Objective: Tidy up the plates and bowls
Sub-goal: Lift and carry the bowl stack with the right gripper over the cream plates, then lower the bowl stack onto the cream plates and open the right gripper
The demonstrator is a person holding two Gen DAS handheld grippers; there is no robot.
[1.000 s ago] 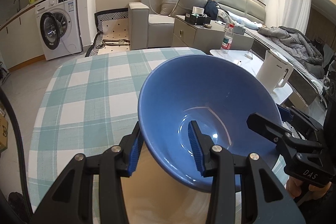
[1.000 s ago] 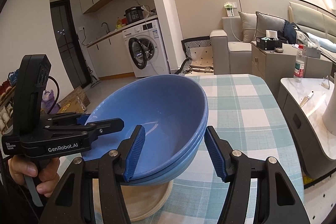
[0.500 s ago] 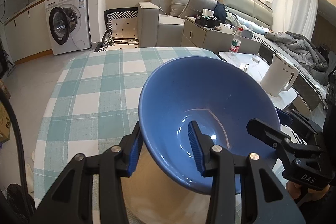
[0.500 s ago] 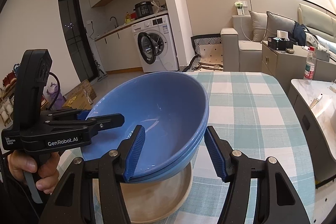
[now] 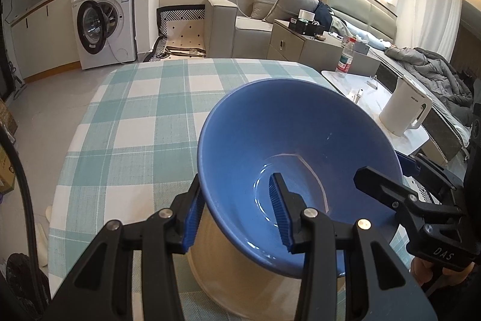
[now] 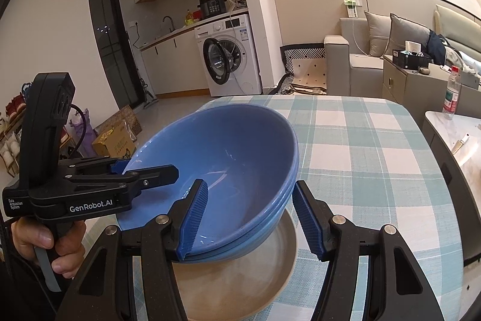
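Stack of blue bowls [image 6: 228, 164]: tilted, held above a beige plate [image 6: 240, 282] on the green-checked tablecloth [image 5: 135, 122]. Left gripper [image 5: 237, 215] clamped the stack's near rim; right gripper [image 6: 249, 221] straddled the opposite rim, grip pressure uncertain.

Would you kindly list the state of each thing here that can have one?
Blue bowls: stacked, tilted, held above the plate.
Beige plate: flat on the table, under the bowls.
Left tool: shut on the bowls' rim.
Right tool: astride the rim; grip unclear.
Washer door: open.
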